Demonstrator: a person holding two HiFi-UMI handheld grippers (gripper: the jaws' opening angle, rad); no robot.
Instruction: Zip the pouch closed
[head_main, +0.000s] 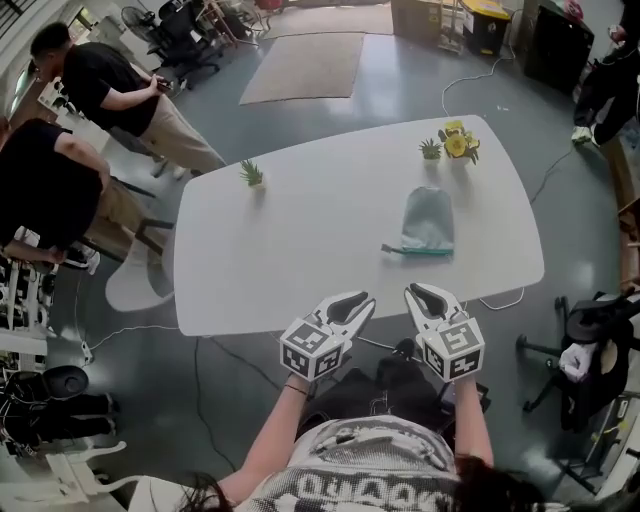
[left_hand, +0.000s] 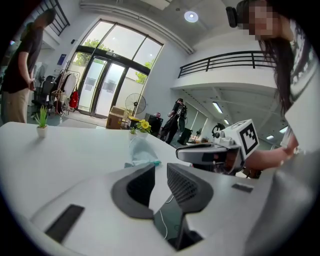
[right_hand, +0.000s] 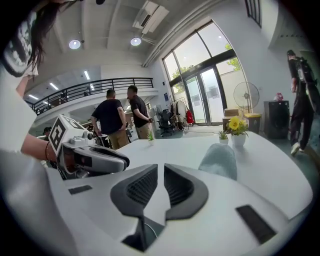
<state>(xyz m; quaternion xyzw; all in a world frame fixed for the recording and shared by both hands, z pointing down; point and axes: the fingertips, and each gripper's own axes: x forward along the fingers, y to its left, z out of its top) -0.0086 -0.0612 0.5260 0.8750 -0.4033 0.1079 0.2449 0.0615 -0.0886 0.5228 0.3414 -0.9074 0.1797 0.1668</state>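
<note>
Pouch (head_main: 428, 218): grey-green, soft, lies flat on the right half of white table (head_main: 300, 250), narrow rounded end pointing away from the person, teal zip edge on the near end. Nothing touches it. Also seen in the left gripper view (left_hand: 141, 152) and the right gripper view (right_hand: 218, 160), well ahead of the jaws in both.

Left gripper (head_main: 358, 303) and right gripper (head_main: 420, 292) are side by side just off the table's near edge, in front of the person's body, tips pointing toward the table and slightly down. Marker cubes face up, forearms reach in from below. Both are well apart from the pouch.

Left gripper (left_hand: 161, 170): jaws a narrow gap apart, nothing between, released. Right gripper (right_hand: 160, 172): jaws nearly together, a thin gap showing, nothing between, holding nothing.

Containers: small pot with green tuft (head_main: 252, 176) on the table's far left part; small green plant pot (head_main: 430, 150) and yellow flower pot (head_main: 460, 143) together at the far right, just beyond the pouch.

Two people (head_main: 90, 90) stand left of the table.
</note>
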